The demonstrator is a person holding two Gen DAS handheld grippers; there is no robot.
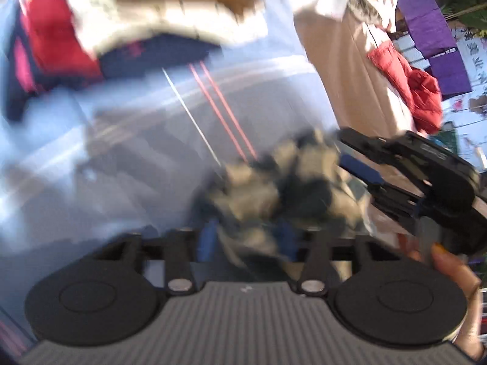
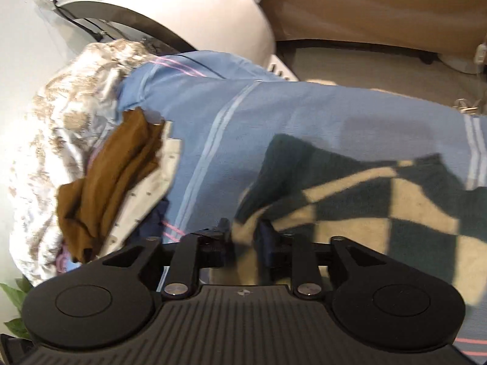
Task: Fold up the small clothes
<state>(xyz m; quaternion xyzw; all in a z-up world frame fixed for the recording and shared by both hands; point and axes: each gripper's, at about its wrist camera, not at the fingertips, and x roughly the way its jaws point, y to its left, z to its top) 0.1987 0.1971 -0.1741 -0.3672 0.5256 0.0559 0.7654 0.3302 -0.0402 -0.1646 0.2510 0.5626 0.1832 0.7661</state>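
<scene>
Both grippers pinch the checked garment (image 2: 365, 200): the left gripper (image 1: 248, 237) at lower centre of its blurred view, the right gripper (image 2: 243, 237) at bottom centre. It hangs over the blue sheet (image 2: 228, 121). This looks like lifting to spread; next it needs laying flat.

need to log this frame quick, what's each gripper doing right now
left gripper: shut on the checkered garment, though blurred.
right gripper: shut on the same checkered garment.

Bunched dark-and-cream checked garment (image 2: 380, 200)
</scene>
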